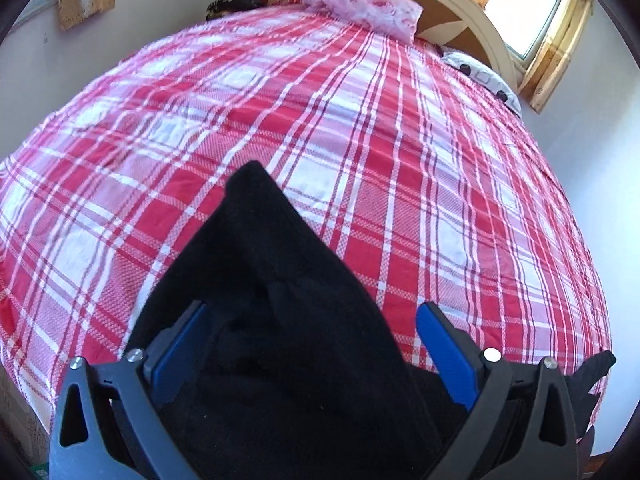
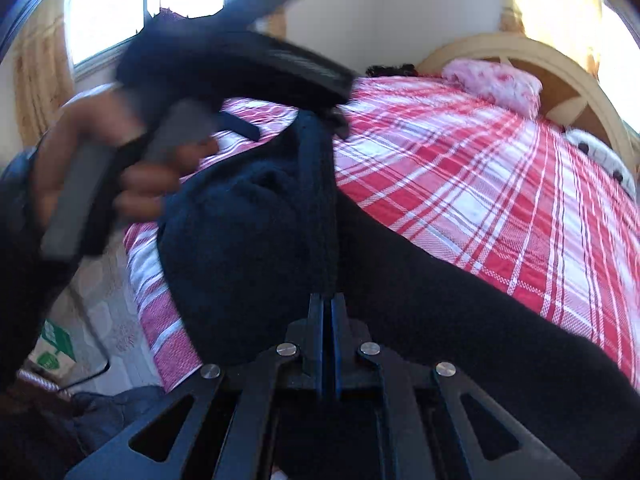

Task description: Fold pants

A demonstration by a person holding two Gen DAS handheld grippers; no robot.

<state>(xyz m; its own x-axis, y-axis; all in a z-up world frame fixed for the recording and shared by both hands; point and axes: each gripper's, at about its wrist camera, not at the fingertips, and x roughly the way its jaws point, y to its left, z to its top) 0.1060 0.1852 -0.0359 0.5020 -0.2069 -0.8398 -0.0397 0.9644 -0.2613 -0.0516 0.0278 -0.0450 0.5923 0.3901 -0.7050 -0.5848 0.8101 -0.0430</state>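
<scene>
Black pants (image 1: 280,280) lie bunched on the near side of a red and white plaid bed cover (image 1: 360,140), with one fold rising to a peak. My left gripper (image 1: 314,306) is open, its blue pads (image 1: 444,352) spread wide on either side of the bunched fabric. In the right wrist view my right gripper (image 2: 328,296) is shut on a ridge of the pants (image 2: 256,220), which stretch away to the right along the bed's near edge. A person's hand (image 2: 132,184) holds the blurred left tool above the pants at the upper left.
A pink pillow (image 1: 368,8) and a spotted white pillow (image 1: 484,76) lie at the curved cream headboard (image 1: 460,12). Windows are behind the headboard and on the left wall (image 2: 104,8). The floor left of the bed holds a green and white box (image 2: 52,344) and dark clothing (image 2: 100,408).
</scene>
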